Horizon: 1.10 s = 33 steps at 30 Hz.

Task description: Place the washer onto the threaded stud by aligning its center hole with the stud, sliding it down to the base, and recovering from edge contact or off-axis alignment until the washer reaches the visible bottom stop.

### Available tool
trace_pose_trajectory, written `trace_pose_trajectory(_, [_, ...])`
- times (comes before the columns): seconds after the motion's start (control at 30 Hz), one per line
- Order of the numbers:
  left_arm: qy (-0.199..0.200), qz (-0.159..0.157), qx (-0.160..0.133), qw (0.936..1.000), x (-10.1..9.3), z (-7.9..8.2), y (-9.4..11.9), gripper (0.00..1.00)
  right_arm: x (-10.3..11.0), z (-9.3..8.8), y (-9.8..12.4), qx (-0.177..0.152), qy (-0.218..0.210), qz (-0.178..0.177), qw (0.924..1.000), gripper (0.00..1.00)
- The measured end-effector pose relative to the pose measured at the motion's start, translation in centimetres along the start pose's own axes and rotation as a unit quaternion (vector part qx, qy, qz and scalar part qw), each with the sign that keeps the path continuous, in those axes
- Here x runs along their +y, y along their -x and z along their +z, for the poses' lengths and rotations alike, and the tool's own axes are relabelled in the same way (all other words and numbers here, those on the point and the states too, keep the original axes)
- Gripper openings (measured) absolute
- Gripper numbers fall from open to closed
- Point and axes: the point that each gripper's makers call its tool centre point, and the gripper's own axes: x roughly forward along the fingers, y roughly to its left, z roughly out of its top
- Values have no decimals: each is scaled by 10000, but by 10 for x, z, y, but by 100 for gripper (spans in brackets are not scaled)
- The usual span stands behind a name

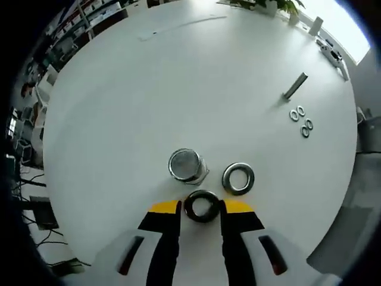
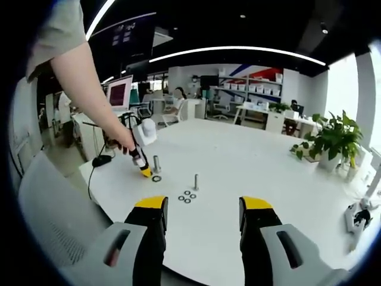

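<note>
The white desk carries everything, and the job is at its start: no washer sits on the stud yet. In the left gripper view the left claw points down at the desk with its yellow-tipped jaws on either side of a dark washer; the jaws stand close against its rim, but I cannot tell whether they grip it or only bracket it, nor whether it has left the desk. Just beyond the claw tips, slightly left, stands the large threaded stud, seen almost end-on. A second, bright washer lies flat just right of the stud, near the right jaw tip. Far ahead and to the right a slim bolt stands by a cluster of small washers. In the right gripper view the right claw hangs spread and empty, well back from the work, looking across at the person's hand on the other tool. By my reading, lifting, centring the hole over the stud and sliding down to the base all remain.
</note>
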Motion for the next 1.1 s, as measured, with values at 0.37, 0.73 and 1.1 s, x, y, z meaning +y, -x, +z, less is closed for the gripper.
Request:
trace_pose_trajectory(0.37, [-34, -25, 110, 9999, 2, 0, -2, 25, 0, -1, -1, 38, 20, -8, 10000, 50])
trace_pose_trajectory(0.73, [-186, -93, 233, 9995, 2, 0, -4, 26, -1, -2, -1, 57, 19, -24, 10000, 50])
trace_pose_trajectory(1.1, [-337, -35, 316, 9989, -2, -2, -4, 21, -1, -1, 0, 33, 18, -22, 10000, 50])
